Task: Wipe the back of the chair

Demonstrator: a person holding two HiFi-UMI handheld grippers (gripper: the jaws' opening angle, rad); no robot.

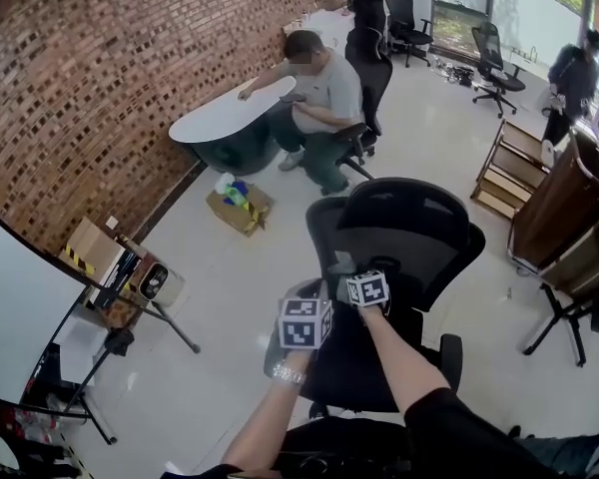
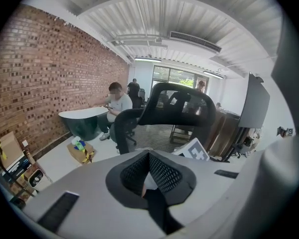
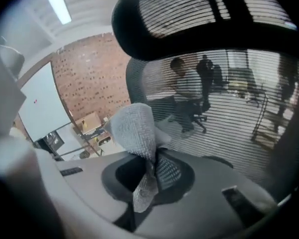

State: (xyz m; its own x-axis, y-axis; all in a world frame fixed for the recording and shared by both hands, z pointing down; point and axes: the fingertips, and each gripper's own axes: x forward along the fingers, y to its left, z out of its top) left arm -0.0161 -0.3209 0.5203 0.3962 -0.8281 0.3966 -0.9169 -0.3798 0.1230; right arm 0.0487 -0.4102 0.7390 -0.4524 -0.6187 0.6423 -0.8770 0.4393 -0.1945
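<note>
Two jobs, as I judge it: my right fingers (image 3: pixel 167 171), clamped on the grey cloth (image 3: pixel 134 126) close before the chair back (image 3: pixel 229 98), should press it flat and sweep overlapping strokes, while my left fingers (image 2: pixel 164 176), together and empty, steady the chair.

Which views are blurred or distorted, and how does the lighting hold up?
Head view: sharp, evenly lit, red brick wall bowed by the wide lens. Left gripper view: round black vignette, bright window slightly blown, black mesh office chair crisp. Right gripper view: softest; that chair's mesh back and the grey woven cloth in the right gripper are close and blurred.
</note>
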